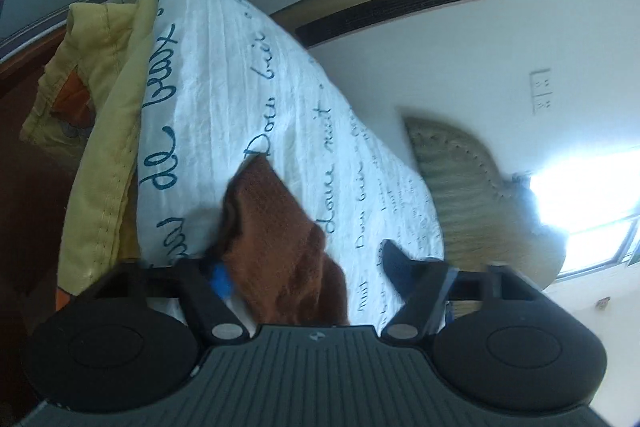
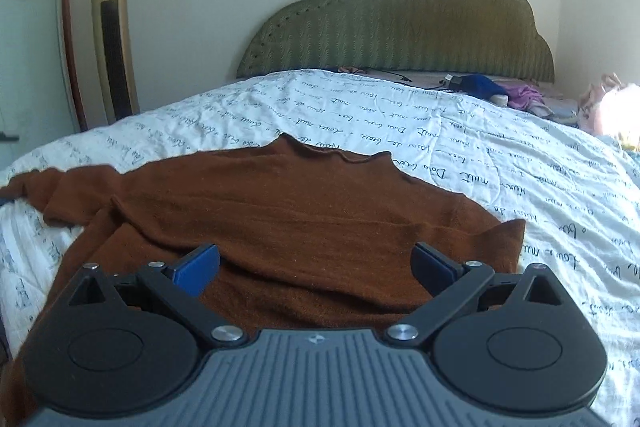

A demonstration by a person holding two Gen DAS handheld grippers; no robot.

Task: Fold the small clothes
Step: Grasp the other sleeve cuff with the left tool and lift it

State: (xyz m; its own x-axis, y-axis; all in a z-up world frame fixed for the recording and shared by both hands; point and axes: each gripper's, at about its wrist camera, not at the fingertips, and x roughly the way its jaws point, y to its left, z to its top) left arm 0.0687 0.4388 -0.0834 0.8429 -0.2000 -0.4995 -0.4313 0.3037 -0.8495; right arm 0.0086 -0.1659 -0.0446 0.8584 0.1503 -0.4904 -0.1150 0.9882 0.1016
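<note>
A rust-brown sweater (image 2: 280, 203) lies spread on the white bedcover with blue script (image 2: 440, 147), its neck toward the headboard and one sleeve trailing left. My right gripper (image 2: 316, 267) hovers open over its lower body, with nothing between the blue pads. The left wrist view is rolled sideways. There a bunched part of the brown sweater (image 1: 276, 227) sits between the fingers of my left gripper (image 1: 308, 273). The cloth lies against the left blue pad (image 1: 218, 279), while the other pad stands clear of it. The jaws look open.
A yellow garment with orange patches (image 1: 108, 107) lies at the bed's edge beside the bedcover (image 1: 240, 87). A gold tower fan (image 2: 112, 39) stands by the wall. Beneath the green headboard (image 2: 400, 27) lie blue and purple cloths (image 2: 500, 91).
</note>
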